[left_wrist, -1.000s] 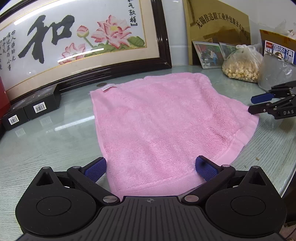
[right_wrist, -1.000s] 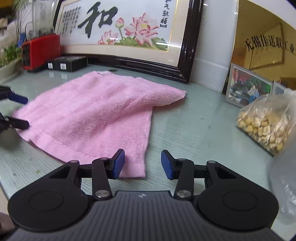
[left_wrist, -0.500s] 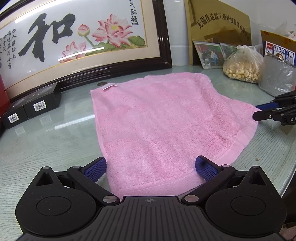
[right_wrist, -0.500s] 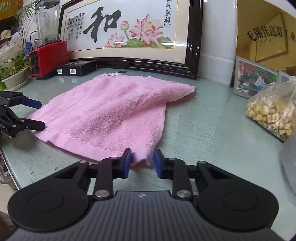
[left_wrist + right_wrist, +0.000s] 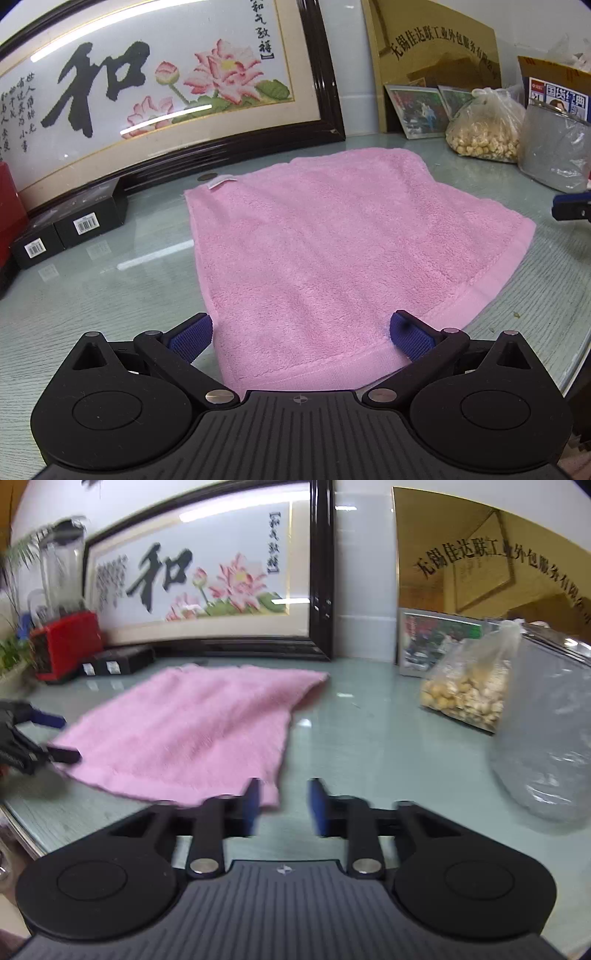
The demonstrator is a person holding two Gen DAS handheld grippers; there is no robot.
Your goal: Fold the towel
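Note:
A pink towel (image 5: 332, 251) lies flat on the glass table (image 5: 110, 288), a white label at its far corner. My left gripper (image 5: 301, 334) stands open, wide jaws straddling the towel's near corner without pressing it. In the right wrist view the towel (image 5: 192, 731) spreads to the left. My right gripper (image 5: 282, 806) sits just off the towel's near right corner; its jaws are opening, with only bare glass between them. The left pad overlaps the towel's hem in the picture. The left gripper's fingers (image 5: 55, 753) show at the towel's far left corner.
A large framed picture (image 5: 147, 92) leans on the wall behind. Black boxes (image 5: 70, 225) stand at the left, a red blender base (image 5: 66, 642) beyond. A bag of nuts (image 5: 465, 694), a grey plastic bag (image 5: 546, 738) and photo frames (image 5: 417, 110) crowd the right. The table's edge (image 5: 576, 354) curves nearby.
The right gripper narrowed near the towel's corner, then widened again and drew back rightwards, off the cloth. The towel and the left gripper have stayed put.

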